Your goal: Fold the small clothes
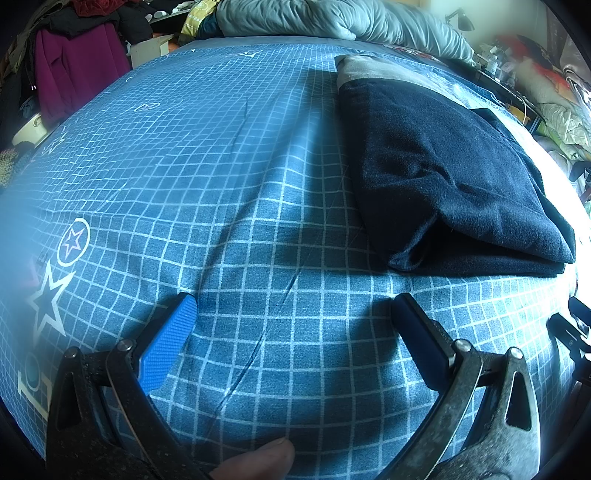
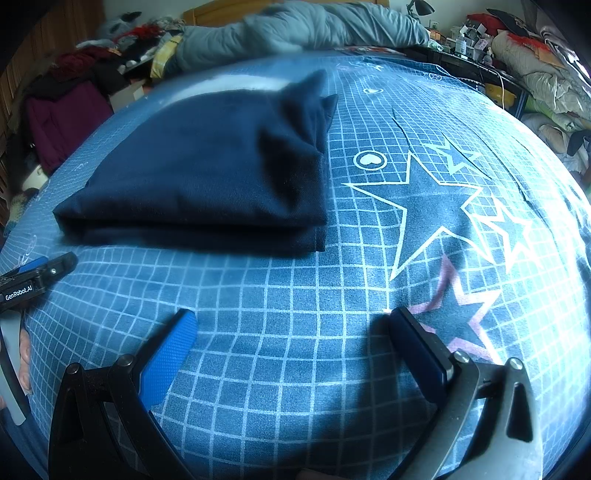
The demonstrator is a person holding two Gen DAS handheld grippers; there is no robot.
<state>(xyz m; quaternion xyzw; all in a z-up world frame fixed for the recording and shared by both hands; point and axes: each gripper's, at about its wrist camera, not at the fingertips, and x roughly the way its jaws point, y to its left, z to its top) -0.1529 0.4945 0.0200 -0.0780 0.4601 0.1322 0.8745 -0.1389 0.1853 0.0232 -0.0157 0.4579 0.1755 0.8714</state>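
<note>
A dark navy garment (image 1: 447,173) lies folded in layers on the blue grid-patterned bedsheet (image 1: 221,166), with a grey band at its far end. In the right wrist view the same garment (image 2: 207,173) sits ahead and to the left. My left gripper (image 1: 293,306) stands open over bare sheet, just short of the garment's near edge and to its left. My right gripper (image 2: 290,321) is open too, nothing between its fingers, a short way before the garment's near fold. The left gripper (image 2: 37,277) shows at the left edge of the right wrist view.
A grey-blue duvet (image 1: 332,18) is bunched at the head of the bed. Piles of clothes (image 1: 74,62) stand off the bed's left side, and clutter and bedding (image 2: 535,74) line the right side. White star prints (image 2: 436,206) mark the sheet.
</note>
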